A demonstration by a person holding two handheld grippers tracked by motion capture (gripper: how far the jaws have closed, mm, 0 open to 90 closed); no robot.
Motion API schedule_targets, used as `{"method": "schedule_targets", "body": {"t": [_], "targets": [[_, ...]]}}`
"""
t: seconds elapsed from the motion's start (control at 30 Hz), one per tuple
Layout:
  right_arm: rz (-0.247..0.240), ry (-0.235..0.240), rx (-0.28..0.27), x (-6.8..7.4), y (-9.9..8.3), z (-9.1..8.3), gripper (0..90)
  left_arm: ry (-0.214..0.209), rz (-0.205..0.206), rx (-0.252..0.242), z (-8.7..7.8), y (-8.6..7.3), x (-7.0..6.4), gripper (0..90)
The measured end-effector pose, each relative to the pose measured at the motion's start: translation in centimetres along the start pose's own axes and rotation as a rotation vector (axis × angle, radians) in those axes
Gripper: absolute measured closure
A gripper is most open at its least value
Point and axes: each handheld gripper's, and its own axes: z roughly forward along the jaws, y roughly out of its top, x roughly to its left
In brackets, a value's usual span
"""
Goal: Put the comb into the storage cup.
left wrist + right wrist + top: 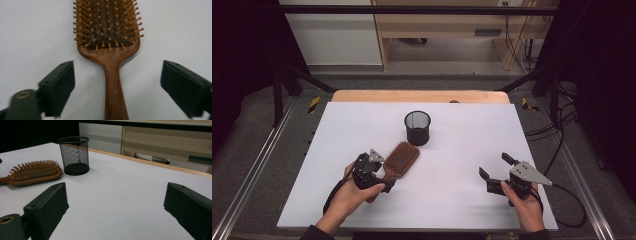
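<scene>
A wooden paddle hairbrush (401,158) lies bristles up on the white table, its handle pointing toward the person. My left gripper (373,172) hovers right over that handle. In the left gripper view the handle (114,85) runs between the two spread jaws, a clear gap on each side, so the left gripper (117,86) is open. A black mesh cup (417,127) stands upright just beyond the brush head. My right gripper (496,166) sits at the right of the table, open, with nothing between its jaws. In the right gripper view the brush (33,173) and cup (74,155) lie off to the left.
The white table top (462,145) has a wooden strip (419,96) along its far edge. Cables (569,200) trail off the right side. Dark metal frame bars stand at both sides, and wooden furniture (165,142) stands behind the table.
</scene>
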Motion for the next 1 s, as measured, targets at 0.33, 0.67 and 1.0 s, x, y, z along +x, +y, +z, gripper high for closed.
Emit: {"method": "schedule_targets", "body": {"t": [0.33,0.67,1.0], "targets": [[0.001,0.002,0.002,0.0,0.0,0.0,5.0,-0.017,0.025,0.086,1.4,-0.3,-0.5,5.5],[0.002,0.003,0.003,0.0,0.0,0.0,5.0,-0.019,0.0,0.118,1.9,-0.4,-0.3,6.4],[0.002,0.004,0.004,0.0,0.0,0.0,5.0,-0.014,-0.016,0.134,2.0,0.1,0.1,13.4]]}}
